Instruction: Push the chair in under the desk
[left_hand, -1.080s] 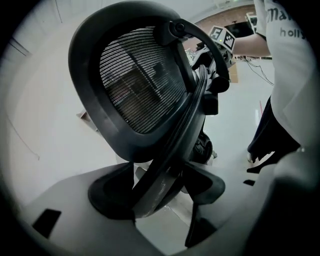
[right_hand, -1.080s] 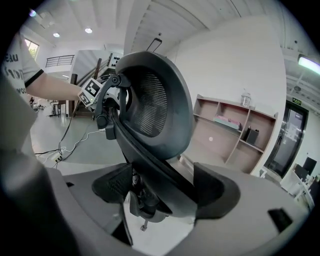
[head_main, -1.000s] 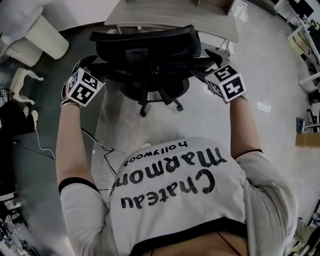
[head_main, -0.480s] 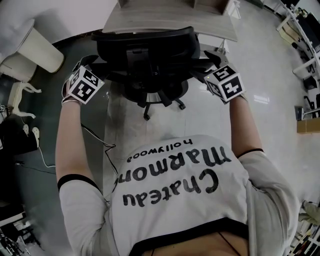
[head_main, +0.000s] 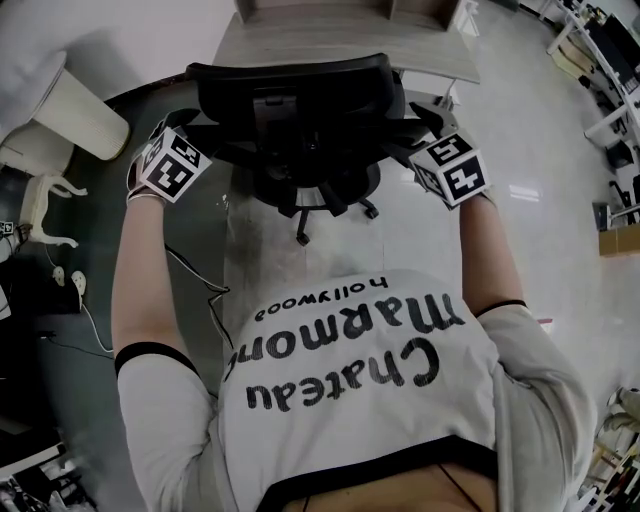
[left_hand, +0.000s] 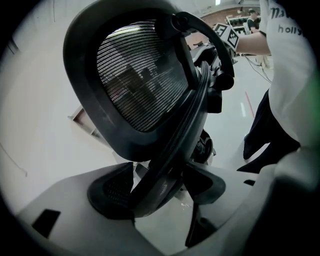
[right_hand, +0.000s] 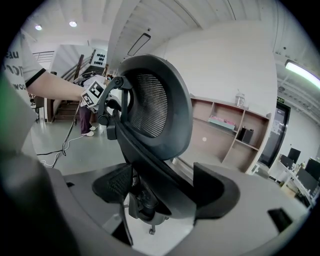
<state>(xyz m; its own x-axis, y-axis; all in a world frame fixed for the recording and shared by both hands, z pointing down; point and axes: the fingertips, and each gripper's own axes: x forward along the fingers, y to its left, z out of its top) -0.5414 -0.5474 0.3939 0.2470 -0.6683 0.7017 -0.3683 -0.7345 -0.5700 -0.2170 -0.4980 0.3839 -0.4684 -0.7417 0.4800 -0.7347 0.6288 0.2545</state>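
You have the chair square in front of you at 12 o'clock, its backrest rim facing you and the desk just beyond it, so the seat looks partly tucked under already. Your left gripper bites the backrest frame at 9 o'clock, and in its own view the jaws are closed down onto the curved black frame bar, which fills the gap between them. Your right gripper mirrors it at 3 o'clock, jaws pinching the frame from both sides. Holding both edges level likely keeps the push straight, so the castors roll toward 12 o'clock without the chair swivelling. The only readable writing is on your shirt, upside down from the head view: "Chateau Marmon" with "hollywood" above it; the gripper cubes carry only square markers, no words
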